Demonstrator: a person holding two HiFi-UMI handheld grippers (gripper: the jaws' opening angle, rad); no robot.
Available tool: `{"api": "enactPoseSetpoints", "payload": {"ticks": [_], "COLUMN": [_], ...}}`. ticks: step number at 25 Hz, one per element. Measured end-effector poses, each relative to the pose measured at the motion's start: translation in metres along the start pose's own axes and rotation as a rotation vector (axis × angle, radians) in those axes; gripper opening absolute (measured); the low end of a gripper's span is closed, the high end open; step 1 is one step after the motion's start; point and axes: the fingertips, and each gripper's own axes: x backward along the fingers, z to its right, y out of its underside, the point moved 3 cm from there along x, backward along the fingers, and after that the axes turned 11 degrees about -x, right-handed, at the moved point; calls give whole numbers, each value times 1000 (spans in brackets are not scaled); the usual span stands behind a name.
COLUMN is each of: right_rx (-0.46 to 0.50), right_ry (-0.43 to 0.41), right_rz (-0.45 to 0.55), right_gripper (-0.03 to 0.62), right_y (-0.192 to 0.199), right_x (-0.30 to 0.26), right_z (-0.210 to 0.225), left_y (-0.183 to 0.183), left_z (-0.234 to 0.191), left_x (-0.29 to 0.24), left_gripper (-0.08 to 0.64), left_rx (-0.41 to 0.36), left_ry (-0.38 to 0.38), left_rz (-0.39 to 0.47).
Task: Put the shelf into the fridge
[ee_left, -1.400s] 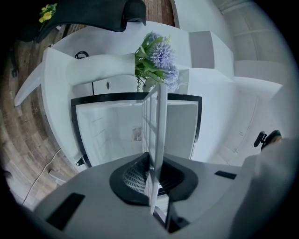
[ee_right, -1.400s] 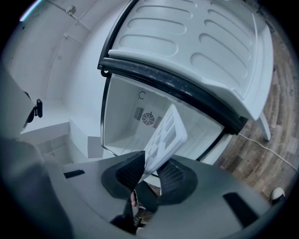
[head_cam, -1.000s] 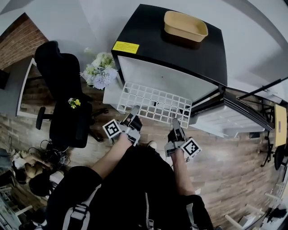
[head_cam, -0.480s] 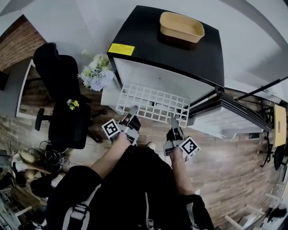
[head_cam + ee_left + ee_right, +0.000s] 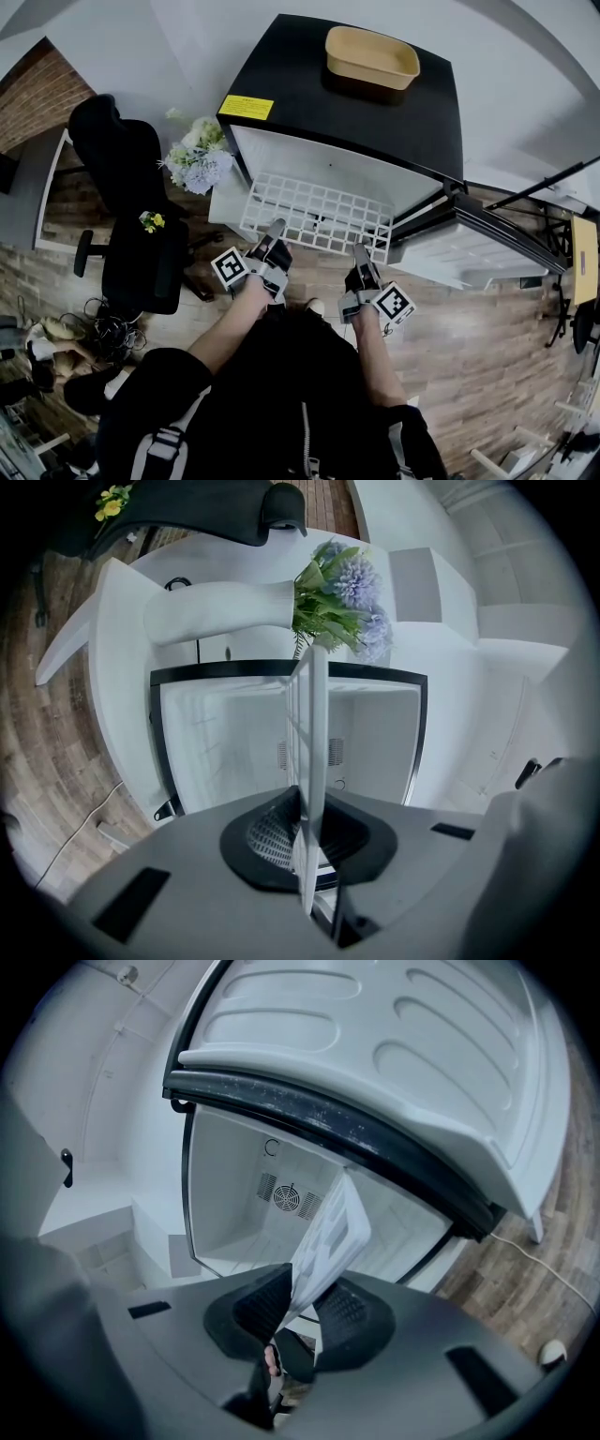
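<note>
The shelf [image 5: 319, 215], a white wire grid, is lying roughly level in front of the fridge [image 5: 375, 103], with its far edge reaching the open front. Whether it is already inside cannot be told. The left gripper [image 5: 275, 230] and right gripper [image 5: 360, 253] are clamping its near edge, one toward each end. The fridge is showing a black top and a white, bare inside, and its door [image 5: 487, 246] is standing wide open on the right. A yellow label [image 5: 247, 107] is sitting at the top's front left corner.
</note>
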Motion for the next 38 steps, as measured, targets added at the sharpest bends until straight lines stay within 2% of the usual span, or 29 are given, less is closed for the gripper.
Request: {"api": "enactPoseSetpoints", "payload": {"ticks": [10, 12, 15, 17, 19, 22, 31, 35, 38], "right_rx": [-28, -31, -3, -5, -10, -29, -33, -33, -5], "right_ry": [-17, 1, 73, 43, 69, 12, -9, 8, 65], "right_rz": [27, 34, 37, 37, 43, 42, 44, 46, 48], "right_gripper": [72, 72, 72, 73, 72, 72, 72, 72, 72], "right_y": [-7, -9, -15, -16, -18, -20, -24, -31, -35], "right_x": [-10, -10, -7, -13, -14, -25, -34, -40, -38], "right_z": [2, 4, 12, 9, 12, 7, 9, 12, 19], "left_y": [-4, -4, -6, -7, -9, -11, -13, -16, -16], "left_z": [-4, -3, -5, -6, -6, -9, -12, -15, -15], "left_x": [-11, -14, -18, -22, -25, -32, -41, -50, -53], "left_gripper": [41, 41, 41, 41, 41, 41, 41, 41, 41], "left_rx": [0, 1, -1, 2, 4, 1, 9, -1, 3], "left_ry": [-4, -2, -6, -7, -6, -9, -8, -12, -10], "left_rz": [8, 10, 11, 10, 11, 9, 13, 10, 12]}}
